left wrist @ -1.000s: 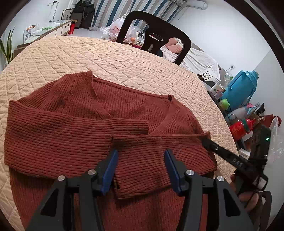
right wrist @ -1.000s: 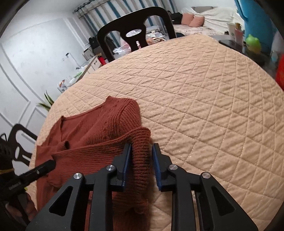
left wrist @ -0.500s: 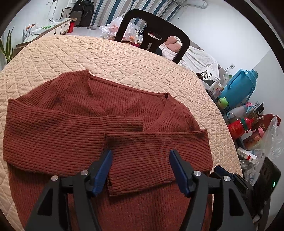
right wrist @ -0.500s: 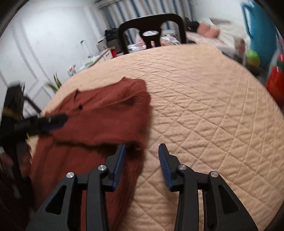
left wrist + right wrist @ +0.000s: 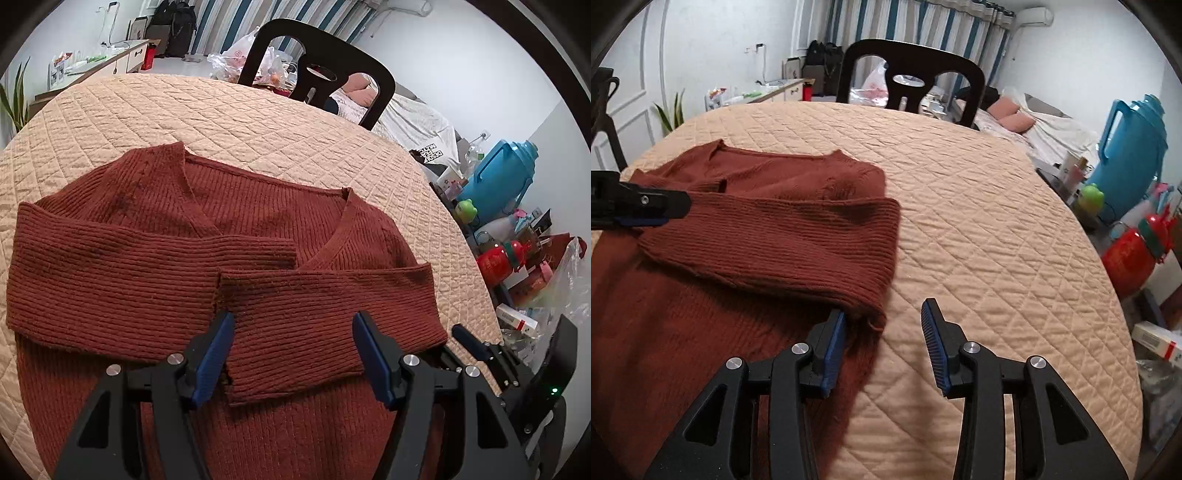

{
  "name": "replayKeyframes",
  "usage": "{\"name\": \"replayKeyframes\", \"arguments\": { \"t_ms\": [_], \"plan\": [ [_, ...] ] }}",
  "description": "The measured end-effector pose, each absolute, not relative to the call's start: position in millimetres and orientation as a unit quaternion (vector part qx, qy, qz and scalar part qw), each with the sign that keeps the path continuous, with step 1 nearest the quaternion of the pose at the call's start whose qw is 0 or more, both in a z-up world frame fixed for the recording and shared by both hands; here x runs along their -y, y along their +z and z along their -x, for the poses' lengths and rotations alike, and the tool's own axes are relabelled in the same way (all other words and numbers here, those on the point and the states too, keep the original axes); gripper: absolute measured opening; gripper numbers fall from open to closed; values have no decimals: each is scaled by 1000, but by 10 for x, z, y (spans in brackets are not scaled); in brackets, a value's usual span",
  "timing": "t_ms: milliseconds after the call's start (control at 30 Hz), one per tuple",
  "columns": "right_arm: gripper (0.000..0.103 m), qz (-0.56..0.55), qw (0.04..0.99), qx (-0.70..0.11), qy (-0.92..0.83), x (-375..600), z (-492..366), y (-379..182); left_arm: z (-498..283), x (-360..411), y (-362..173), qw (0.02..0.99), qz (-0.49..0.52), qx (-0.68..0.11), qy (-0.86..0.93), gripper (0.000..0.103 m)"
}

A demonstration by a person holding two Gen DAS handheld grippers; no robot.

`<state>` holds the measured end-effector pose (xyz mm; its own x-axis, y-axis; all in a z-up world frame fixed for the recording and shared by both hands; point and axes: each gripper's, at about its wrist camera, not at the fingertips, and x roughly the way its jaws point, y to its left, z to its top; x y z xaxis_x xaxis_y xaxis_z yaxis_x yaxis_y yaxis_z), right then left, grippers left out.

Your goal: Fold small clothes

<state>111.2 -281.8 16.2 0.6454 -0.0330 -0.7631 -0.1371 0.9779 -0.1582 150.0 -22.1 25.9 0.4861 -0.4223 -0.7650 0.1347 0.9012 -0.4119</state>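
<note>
On quilted tablecloth: rust sweater; chair behind.

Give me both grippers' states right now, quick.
Left gripper: jaws open, holding nothing, poised over the folded sleeve of the sweater.
Right gripper: jaws open, holding nothing, at the sweater's edge.

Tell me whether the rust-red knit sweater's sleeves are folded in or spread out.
Folded in: both sleeves of the rust-red ribbed knit sweater lie crosswise over its chest, cuffs meeting near the middle.
</note>
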Motion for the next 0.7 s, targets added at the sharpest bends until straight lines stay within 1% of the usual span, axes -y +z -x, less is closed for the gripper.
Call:
{"name": "replayKeyframes", "arguments": {
  "t_ms": [100, 133, 167, 300, 500, 667, 700],
  "plan": [
    [42, 93, 903, -419, 23, 2876, -1086, 171, -1487, 211, 269, 849, 154, -479, -163, 69],
    [47, 87, 904, -419, 17, 2898, -1093, 166, -1477, 196, 277, 847, 162, -479, -166, 69],
    [49, 79, 905, -418, 15, 2912, -1094, 175, -1474, 188, 280, 844, 167, -480, -170, 69],
    [49, 16, 899, -436, 28, 3065, -1113, 186, -1461, 207, 276, 847, 158, -480, -165, 69],
    [49, 15, 896, -443, 11, 3104, -1040, 158, -1459, 254, 272, 850, 143, -479, -163, 69],
    [49, 20, 892, -451, 6, 3138, -960, 247, -1443, 194, 302, 848, 148, -481, -165, 70],
    [49, 15, 893, -449, 14, 3149, -938, 274, -1432, 179, 309, 849, 143, -482, -162, 71]
  ]
}}
